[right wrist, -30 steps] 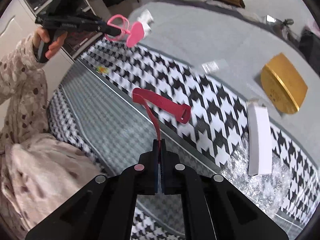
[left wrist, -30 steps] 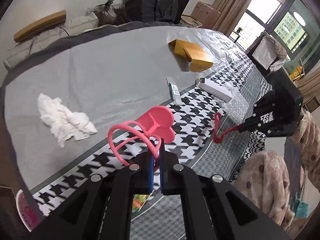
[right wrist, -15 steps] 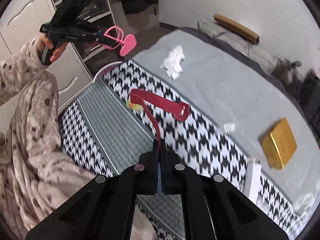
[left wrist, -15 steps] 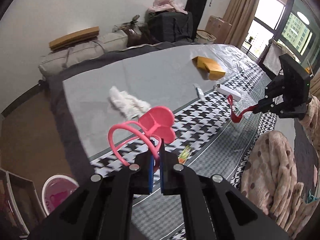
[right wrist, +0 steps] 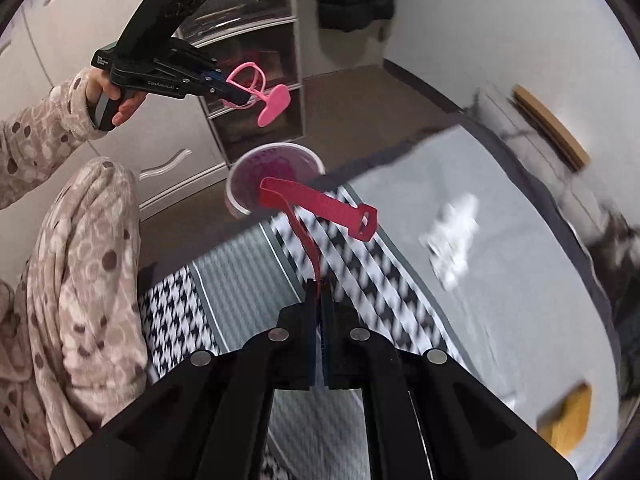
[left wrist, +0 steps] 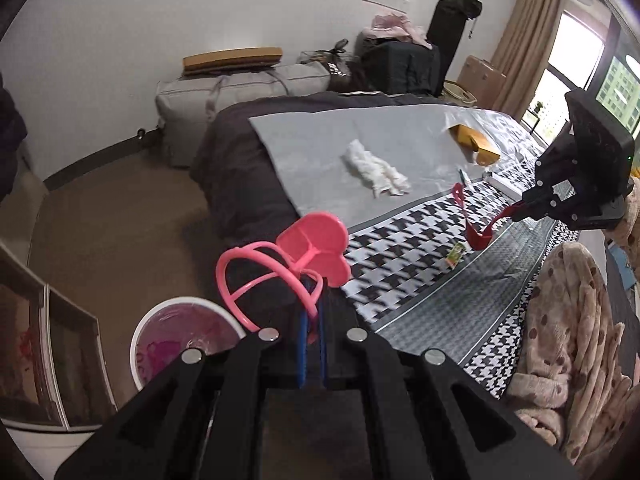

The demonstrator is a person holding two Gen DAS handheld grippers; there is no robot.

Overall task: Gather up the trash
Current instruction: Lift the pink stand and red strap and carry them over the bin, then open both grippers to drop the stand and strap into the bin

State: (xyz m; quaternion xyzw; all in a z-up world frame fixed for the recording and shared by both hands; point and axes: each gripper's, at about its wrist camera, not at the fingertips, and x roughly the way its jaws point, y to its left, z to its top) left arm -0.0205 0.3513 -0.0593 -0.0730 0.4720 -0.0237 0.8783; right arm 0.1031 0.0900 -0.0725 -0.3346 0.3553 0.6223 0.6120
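Left wrist: left gripper [left wrist: 311, 312] clamped on the pink hanger [left wrist: 298, 258], heart plate sticking forward and up past the tips. Bin [left wrist: 182, 342] sits on the floor low left of the tips, beside the bed [left wrist: 400, 144]; hanger isn't over the opening yet. To do it well: swing left and down until the whole hanger is inside the rim line, then release; the loops are wide and could catch the rim, so drop it centred. Across the bed the right gripper [left wrist: 516, 213] pinches the red strap [left wrist: 470, 222], which hangs above the houndstooth cover. Tissue [left wrist: 374, 168], a small wrapper [left wrist: 455, 254] and a yellow box [left wrist: 474, 144] lie on the bed, uncollected. Right wrist: right gripper [right wrist: 319, 290] closed on the tail of the strap [right wrist: 316, 204]; the strap rises from the tips and folds over, its bend overlapping the bin [right wrist: 276, 162] in view, bin beyond and below. Frame is blurred, so whether it's truly above the opening I can't tell. Left gripper [right wrist: 224, 88] holds the hanger [right wrist: 260, 98] up and left of the bin, apart from it. Suggest one drop at a time so the two tools don't clash over the rim.
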